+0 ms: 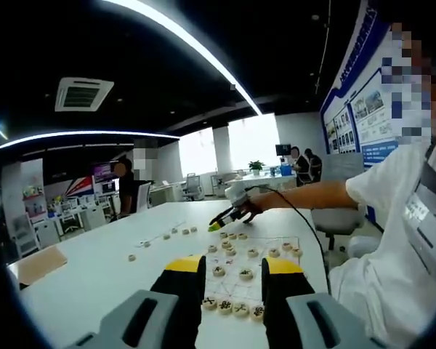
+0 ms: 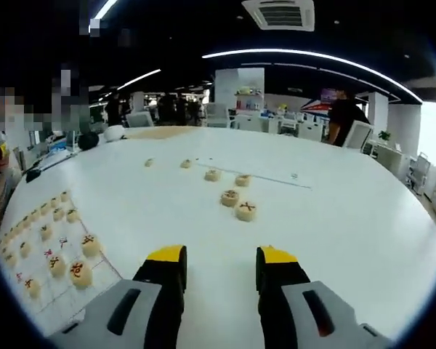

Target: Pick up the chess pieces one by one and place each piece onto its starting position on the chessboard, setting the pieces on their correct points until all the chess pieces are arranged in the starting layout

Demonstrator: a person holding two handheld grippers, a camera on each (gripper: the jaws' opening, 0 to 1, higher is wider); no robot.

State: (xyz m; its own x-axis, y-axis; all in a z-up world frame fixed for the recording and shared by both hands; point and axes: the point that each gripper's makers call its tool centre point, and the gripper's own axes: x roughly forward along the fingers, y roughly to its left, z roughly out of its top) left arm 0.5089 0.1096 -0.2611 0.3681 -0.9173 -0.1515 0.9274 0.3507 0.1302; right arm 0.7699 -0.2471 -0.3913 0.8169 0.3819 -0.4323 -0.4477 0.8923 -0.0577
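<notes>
In the left gripper view, the left gripper (image 1: 234, 280) rises from the bottom edge, its yellow-tipped black fingers (image 1: 186, 280) spread apart with nothing between them. They hang over the near edge of the chessboard (image 1: 265, 287), a thin sheet with a faint grid lying flat on the white desk (image 1: 94, 276). Round chess pieces (image 1: 231, 273) sit on the sheet: a row at its near edge between the fingers, more across the middle and far side. Further loose pieces (image 1: 168, 236) lie scattered on the bare desk to the left of the sheet, well apart from it. Beyond the board, the right gripper (image 1: 216, 225) reaches in from the right — held by a person's hand (image 1: 251, 207) on a white-sleeved arm, its yellow tip low over the desk near the board's far edge.

In the right gripper view, the right gripper (image 2: 221, 280) shows its own fingers (image 2: 276, 280) parted and empty above bare desk (image 2: 334, 240). Ahead of them lie four loose pieces (image 2: 237, 203) in two pairs, with two smaller ones farther back. The chessboard (image 2: 65, 298) sits at the lower left, carrying pieces in rows — some with red marks, some dark.
</notes>
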